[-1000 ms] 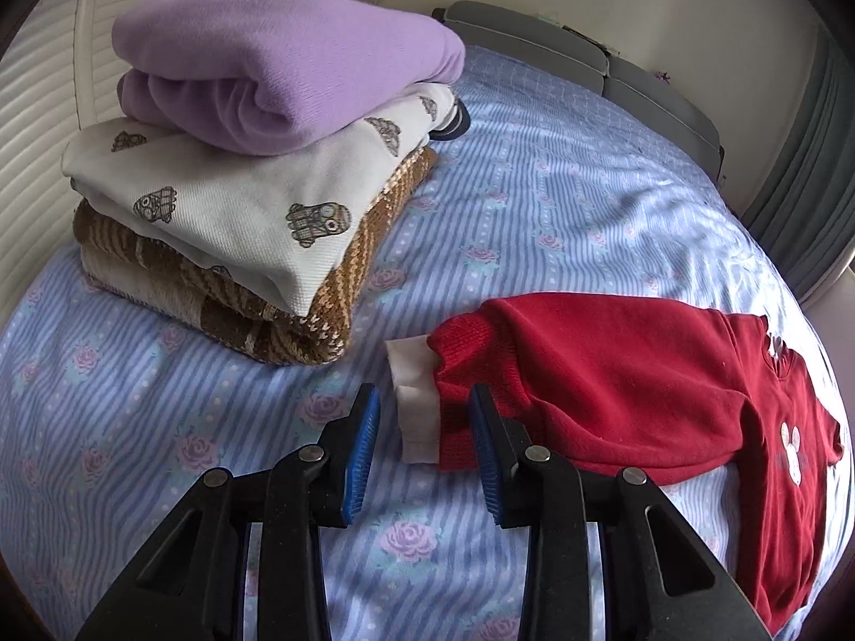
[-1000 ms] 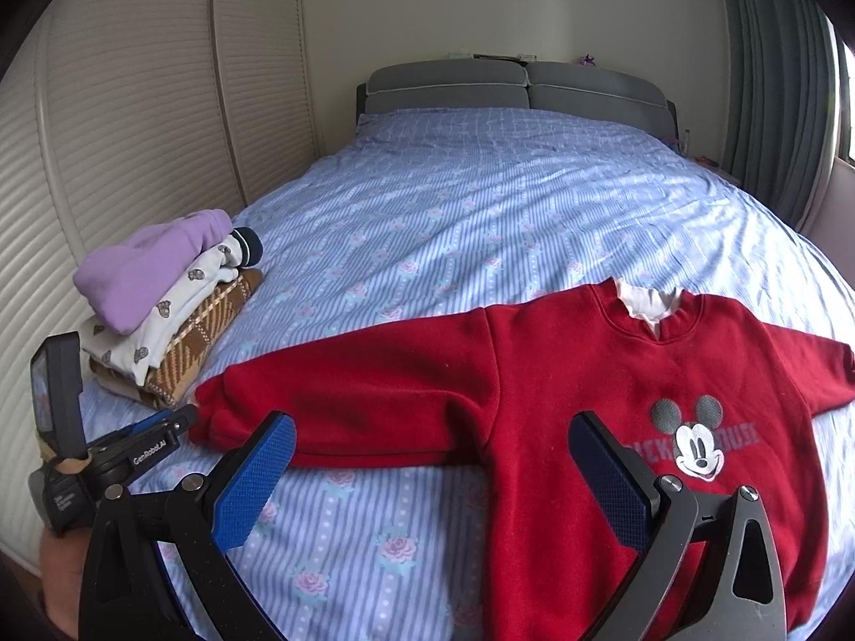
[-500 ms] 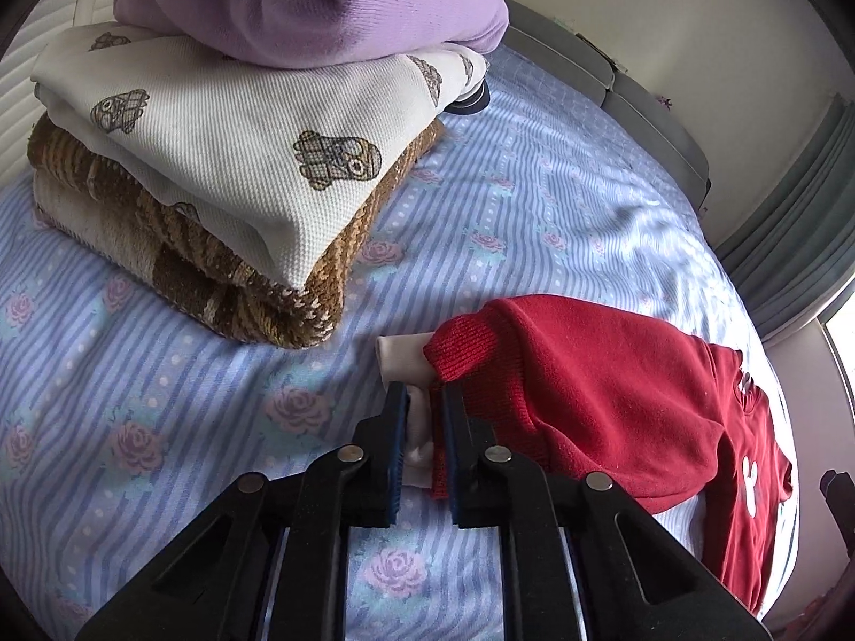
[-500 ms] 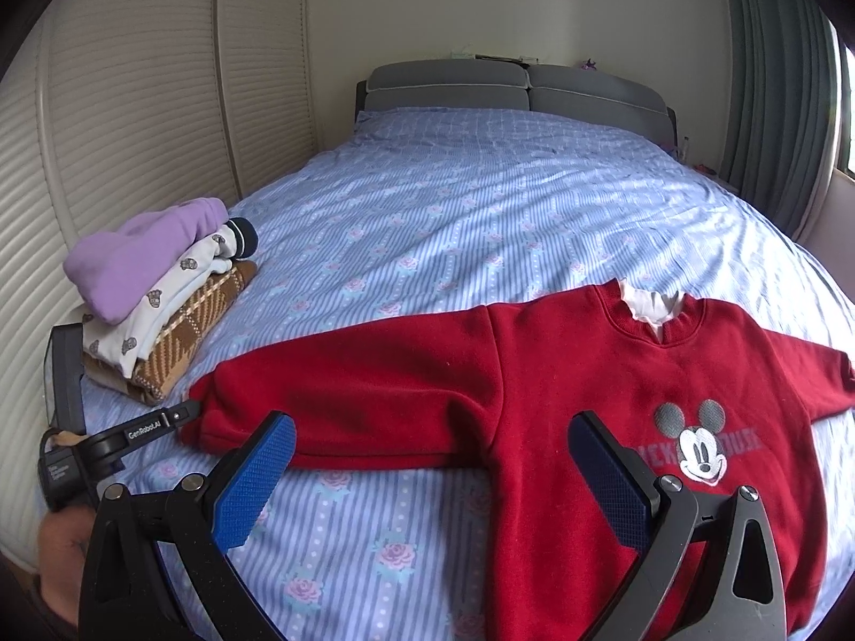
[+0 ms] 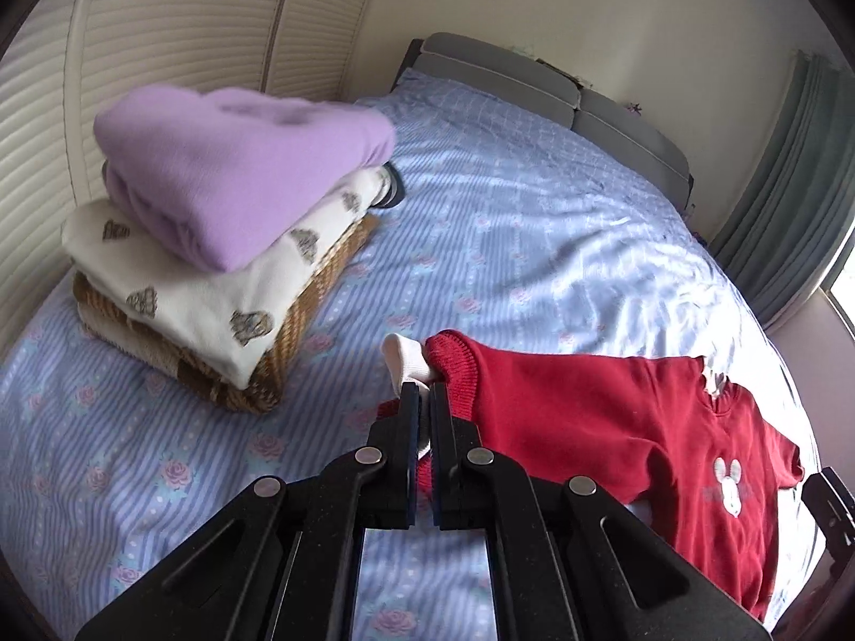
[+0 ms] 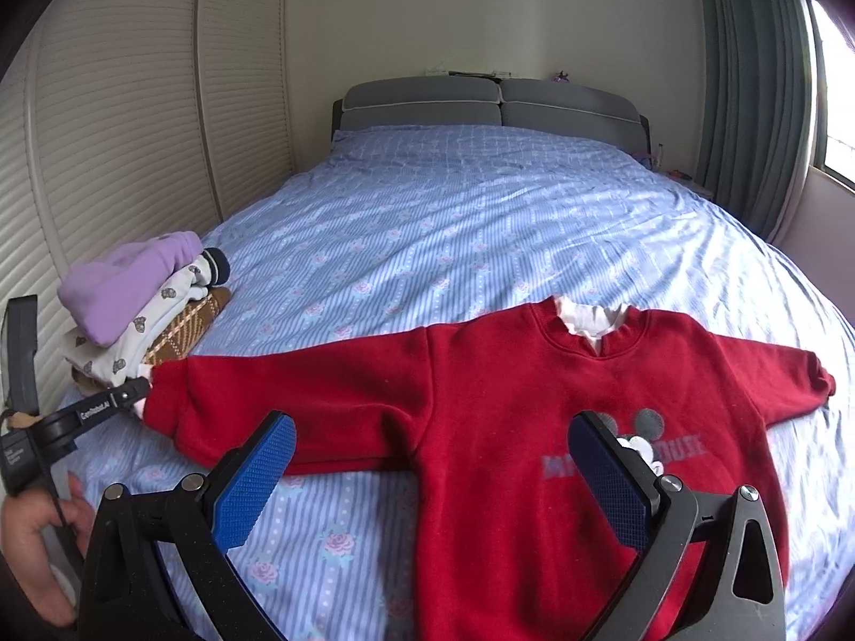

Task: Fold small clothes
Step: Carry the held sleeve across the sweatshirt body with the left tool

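Observation:
A red Mickey Mouse sweatshirt (image 6: 481,390) lies face up on the blue bed sheet (image 6: 454,224), both sleeves spread out; it also shows in the left wrist view (image 5: 614,416). My left gripper (image 5: 420,392) is shut on the sweatshirt's left sleeve cuff, where a white inner cuff (image 5: 406,360) sticks out, and holds it lifted a little. In the right wrist view the left gripper (image 6: 140,388) pinches that same cuff end. My right gripper (image 6: 433,473) is open and empty, hovering over the sweatshirt's lower body and armpit area.
A stack of folded clothes (image 5: 214,245), purple on white on brown, sits at the bed's left edge, close to the held cuff; it also shows in the right wrist view (image 6: 139,304). Louvred wardrobe doors (image 6: 107,133) stand left. A grey headboard (image 6: 491,101) is at the far end.
My left gripper closed on the sleeve cuff and has raised it off the sheet. My right gripper stayed open and moved slightly forward over the sweatshirt.

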### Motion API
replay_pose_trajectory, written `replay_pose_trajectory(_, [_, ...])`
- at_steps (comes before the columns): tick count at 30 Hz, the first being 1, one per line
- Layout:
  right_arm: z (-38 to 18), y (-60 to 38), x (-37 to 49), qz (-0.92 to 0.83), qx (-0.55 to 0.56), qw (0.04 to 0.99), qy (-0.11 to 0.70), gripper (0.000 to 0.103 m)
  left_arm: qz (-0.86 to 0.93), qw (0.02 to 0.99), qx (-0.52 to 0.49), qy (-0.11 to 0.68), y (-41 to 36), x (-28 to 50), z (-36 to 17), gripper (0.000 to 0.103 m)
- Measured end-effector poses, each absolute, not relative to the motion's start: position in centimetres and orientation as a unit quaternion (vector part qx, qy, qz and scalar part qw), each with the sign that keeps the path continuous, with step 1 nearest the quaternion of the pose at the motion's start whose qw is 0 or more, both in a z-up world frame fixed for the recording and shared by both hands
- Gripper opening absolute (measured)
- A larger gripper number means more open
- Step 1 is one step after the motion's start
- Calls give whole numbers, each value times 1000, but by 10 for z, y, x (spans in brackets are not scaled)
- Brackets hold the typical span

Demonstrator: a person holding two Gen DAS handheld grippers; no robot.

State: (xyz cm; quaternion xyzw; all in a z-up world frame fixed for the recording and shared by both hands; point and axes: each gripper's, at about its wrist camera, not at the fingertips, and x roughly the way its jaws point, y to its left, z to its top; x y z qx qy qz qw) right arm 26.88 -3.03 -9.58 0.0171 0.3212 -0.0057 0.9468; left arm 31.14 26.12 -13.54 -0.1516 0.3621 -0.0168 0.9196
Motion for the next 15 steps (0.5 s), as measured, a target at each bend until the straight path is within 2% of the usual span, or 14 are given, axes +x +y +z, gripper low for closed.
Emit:
replay_pose_trajectory(8, [-74,-123,245,-60,57,950,300,103,-86,931,-96,342,151,321,-68,5])
replay_pose_trajectory(15, [-71,-221,225,-113,97,945,290,103,-146,929,-56,336,20,341,-41,5])
